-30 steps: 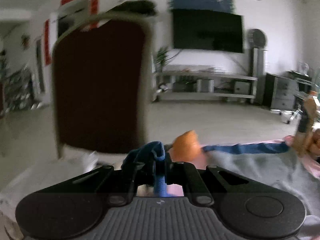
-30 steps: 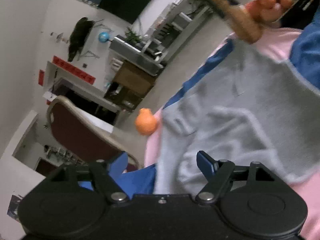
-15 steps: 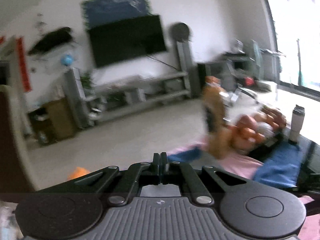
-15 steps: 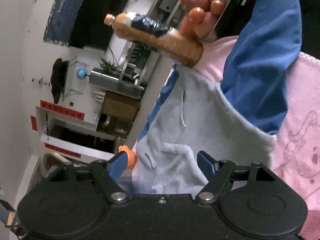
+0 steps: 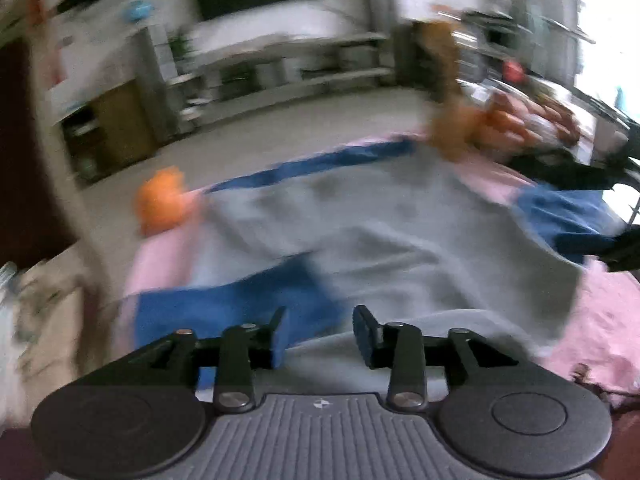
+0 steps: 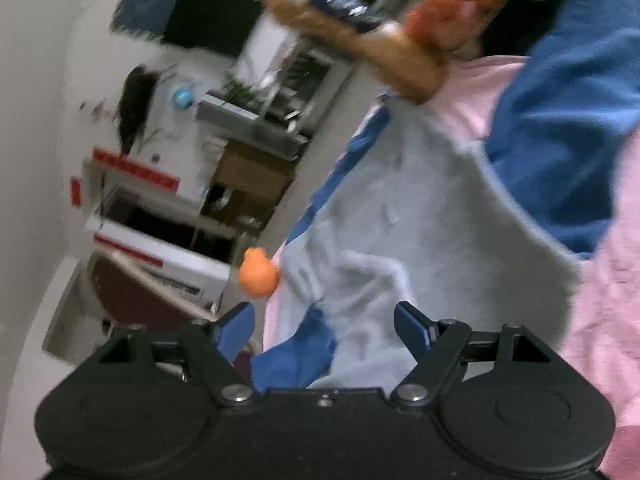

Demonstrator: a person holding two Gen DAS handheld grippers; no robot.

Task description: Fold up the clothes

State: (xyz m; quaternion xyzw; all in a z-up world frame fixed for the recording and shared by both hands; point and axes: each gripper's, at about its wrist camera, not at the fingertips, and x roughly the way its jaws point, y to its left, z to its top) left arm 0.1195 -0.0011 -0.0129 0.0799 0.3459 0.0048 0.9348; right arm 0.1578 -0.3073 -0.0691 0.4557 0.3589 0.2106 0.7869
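A grey sweatshirt with blue sleeves [image 5: 384, 240] lies spread on a pink cloth [image 5: 600, 320] over the table. One blue sleeve [image 5: 224, 308] lies folded across its near left part, just ahead of my left gripper [image 5: 320, 334], which is open and empty above the garment. In the right wrist view the sweatshirt [image 6: 440, 240] shows with a blue sleeve [image 6: 560, 140] at the far right and another [image 6: 296, 356] near my right gripper [image 6: 324, 326], which is open and empty above the near edge.
An orange toy [image 5: 164, 204] sits at the table's left edge; it also shows in the right wrist view [image 6: 258, 272]. A brown bottle [image 6: 348, 36] and a tray of fruit [image 5: 520, 128] stand at the far end. A dark red chair [image 6: 132, 300] stands beside the table.
My left gripper was shut on a blue sleeve a second ago; it swung right, let go and is now open above the sweatshirt. The right gripper stayed open and shifted slightly.
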